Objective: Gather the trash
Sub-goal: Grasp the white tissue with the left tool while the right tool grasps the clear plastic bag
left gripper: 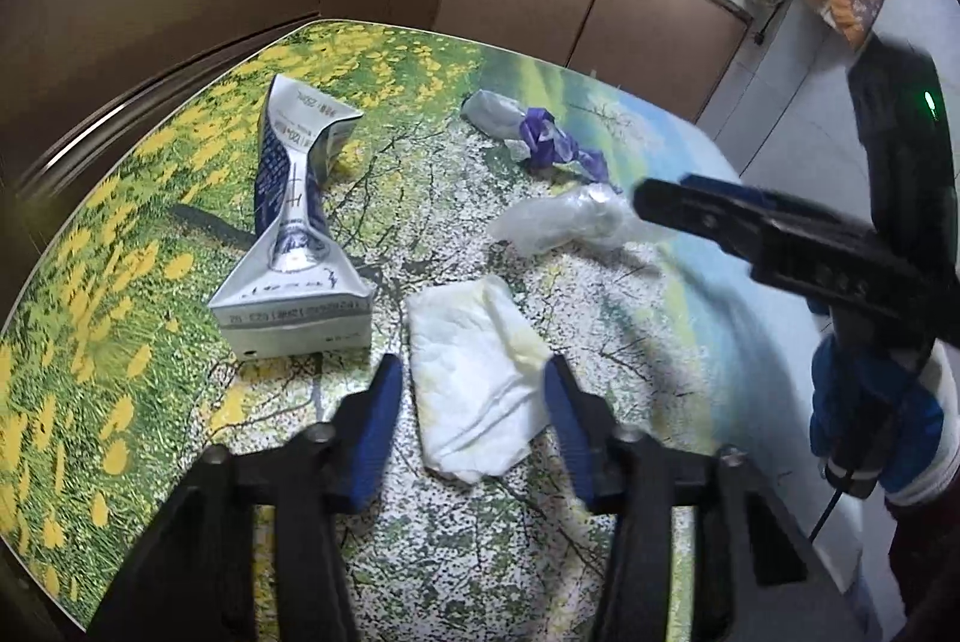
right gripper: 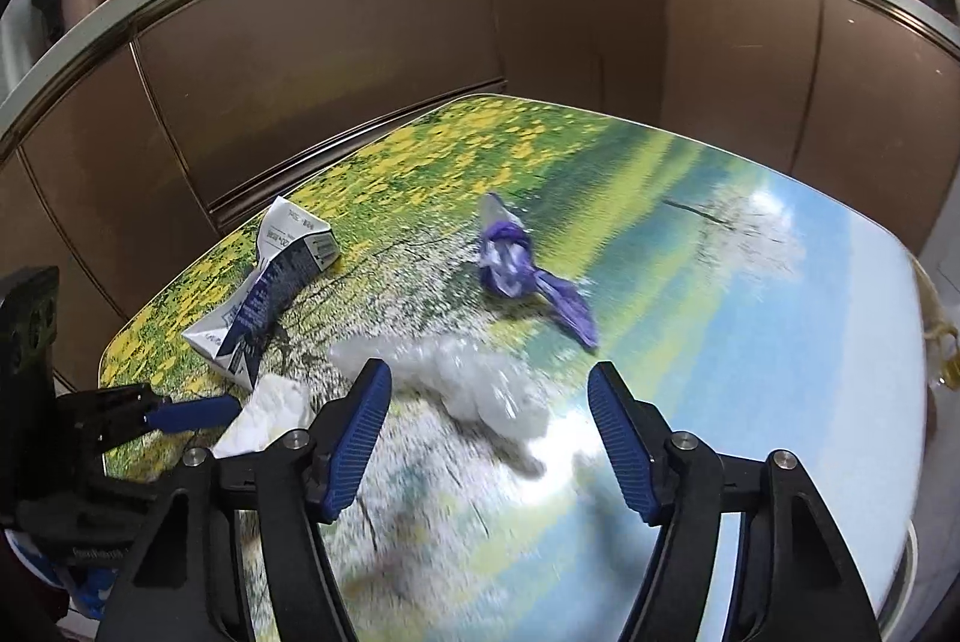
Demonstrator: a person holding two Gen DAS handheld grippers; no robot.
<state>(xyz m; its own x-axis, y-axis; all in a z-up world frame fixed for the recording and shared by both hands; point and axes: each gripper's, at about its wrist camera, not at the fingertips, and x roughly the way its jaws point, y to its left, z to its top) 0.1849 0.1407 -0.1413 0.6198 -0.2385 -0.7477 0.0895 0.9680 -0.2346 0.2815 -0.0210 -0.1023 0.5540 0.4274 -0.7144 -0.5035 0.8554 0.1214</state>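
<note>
Flower-printed table (left gripper: 150,282) is being cleared of four pieces of trash: a crushed carton (left gripper: 294,246) at the left, a white tissue (left gripper: 474,378) nearest, clear plastic (right gripper: 474,384) to the right, a purple wrapper (right gripper: 516,264) farthest. The left gripper (left gripper: 471,384), jaws apart, is being held astride the tissue, while the right gripper (right gripper: 489,402), also apart, is being aimed at the plastic. Closing on each piece is judged to be what is being called for next.

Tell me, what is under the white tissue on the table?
Only the flowery table shows around the white tissue, which lies flat on it between the open left gripper fingers. Whatever sits right beneath the tissue is covered, so I cannot see it.
</note>
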